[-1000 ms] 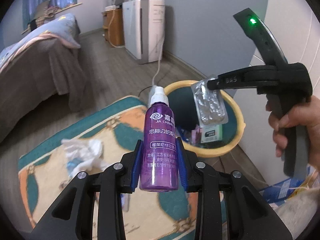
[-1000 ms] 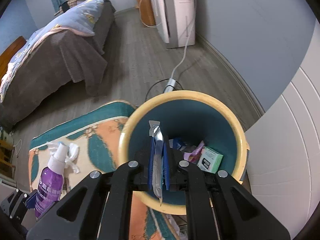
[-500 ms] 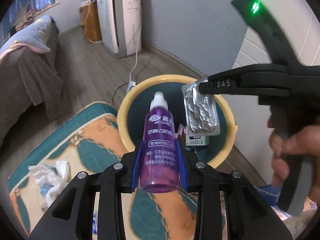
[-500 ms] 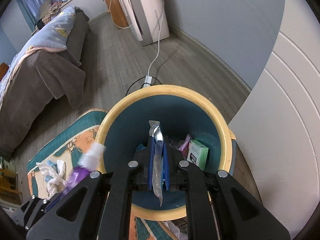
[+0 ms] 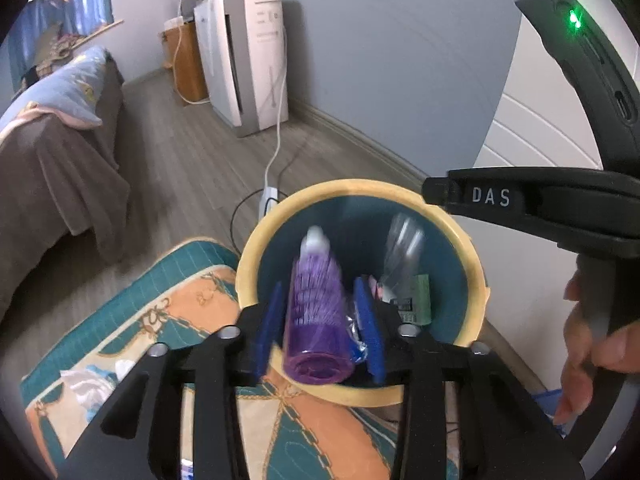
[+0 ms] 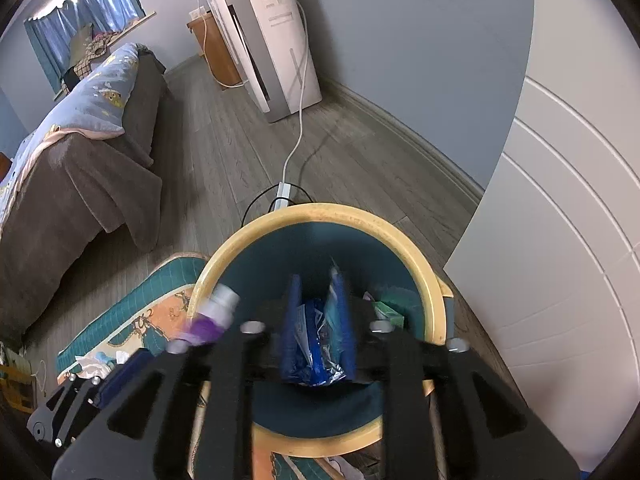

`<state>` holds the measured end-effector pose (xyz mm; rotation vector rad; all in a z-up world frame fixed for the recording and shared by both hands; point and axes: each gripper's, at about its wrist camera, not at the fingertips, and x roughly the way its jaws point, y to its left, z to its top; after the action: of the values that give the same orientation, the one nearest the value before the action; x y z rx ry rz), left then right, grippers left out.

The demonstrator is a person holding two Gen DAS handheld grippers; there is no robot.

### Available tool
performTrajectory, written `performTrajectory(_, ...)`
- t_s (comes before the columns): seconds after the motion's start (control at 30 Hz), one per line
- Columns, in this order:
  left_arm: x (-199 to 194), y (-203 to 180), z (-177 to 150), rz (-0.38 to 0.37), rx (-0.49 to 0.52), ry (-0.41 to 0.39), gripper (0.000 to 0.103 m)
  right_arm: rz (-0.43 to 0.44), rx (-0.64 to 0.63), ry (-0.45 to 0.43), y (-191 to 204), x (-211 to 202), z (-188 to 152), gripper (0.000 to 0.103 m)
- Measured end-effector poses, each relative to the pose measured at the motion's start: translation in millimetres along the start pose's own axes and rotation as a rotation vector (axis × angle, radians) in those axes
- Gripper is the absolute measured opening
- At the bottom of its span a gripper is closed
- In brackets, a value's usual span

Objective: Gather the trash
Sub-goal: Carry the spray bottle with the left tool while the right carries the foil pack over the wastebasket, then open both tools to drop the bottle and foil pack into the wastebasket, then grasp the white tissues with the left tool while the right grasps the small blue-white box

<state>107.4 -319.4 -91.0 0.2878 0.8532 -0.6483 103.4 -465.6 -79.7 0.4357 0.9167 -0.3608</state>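
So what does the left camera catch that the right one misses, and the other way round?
Only the left wrist view shows the person's right hand squeezing the other tool's handle, and a blurred silver blister pack falling into the bin. Only the right wrist view shows the blue wrapper seen between the right tool fingers, and the window curtains. Both show the yellow-rimmed bin, the purple bottle, the patterned rug, the bed and the white appliance.
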Motion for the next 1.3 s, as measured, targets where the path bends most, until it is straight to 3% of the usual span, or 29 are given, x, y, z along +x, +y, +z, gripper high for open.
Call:
performTrajectory(0.03, 0.0, 1.0, -1.2, 0.002, -0.003, -0.003, 0.055, -0.001, -0.003, 0.001, 0.8, 0.1, -1.0, 0.04)
performTrajectory(0.13, -0.8, 3.9, -4.1, 0.007, -0.004, 0.007, 0.058, 0.0, -0.014, 0.009, 4.3, 1.3, -1.6, 0.05)
performTrajectory(0.2, -4.7, 8.0, -9.2, 0.018, -0.014, 0.007, 0.076, -0.003, -0.02, 0.011, 7.9, 1.0, -1.7, 0.062)
performTrajectory(0.27, -9.8, 13.9, -13.0, 0.039, -0.027, -0.005, 0.087, -0.001, -0.025, 0.004, 11.9, -1.7, -1.8, 0.07)
performTrajectory(0.33, -15.2, 19.6, -16.4, 0.046, -0.038, -0.012, 0.089, 0.007, -0.036, -0.006, 19.2, -6.3, -1.9, 0.083)
performTrajectory(0.53, -43.6, 51.2, -26.1, 0.115, -0.074, -0.019, 0.093, 0.019, -0.089, -0.027, 48.2, -21.2, -4.0, 0.096)
performTrajectory(0.83, -102.2, 118.5, -51.9, 0.237, -0.143, -0.032, 0.097, 0.011, -0.24, -0.061, 105.5, -38.9, -16.4, 0.097)
performTrajectory(1.0, -138.5, 150.5, -72.8, 0.326, -0.121, -0.03, 0.097, -0.031, -0.398, -0.097, 143.9, -44.3, -31.0, 0.097)
performTrajectory(1.07, -149.8, 161.7, -82.1, 0.35, -0.124, -0.033, 0.097, -0.002, -0.449, -0.092, 156.8, -44.7, -37.5, 0.097)
performTrajectory(1.3, -165.2, 207.2, -119.9, 0.372, -0.26, -0.035, 0.098, 0.012, -0.564, -0.063, 188.4, -38.1, -65.8, 0.097)
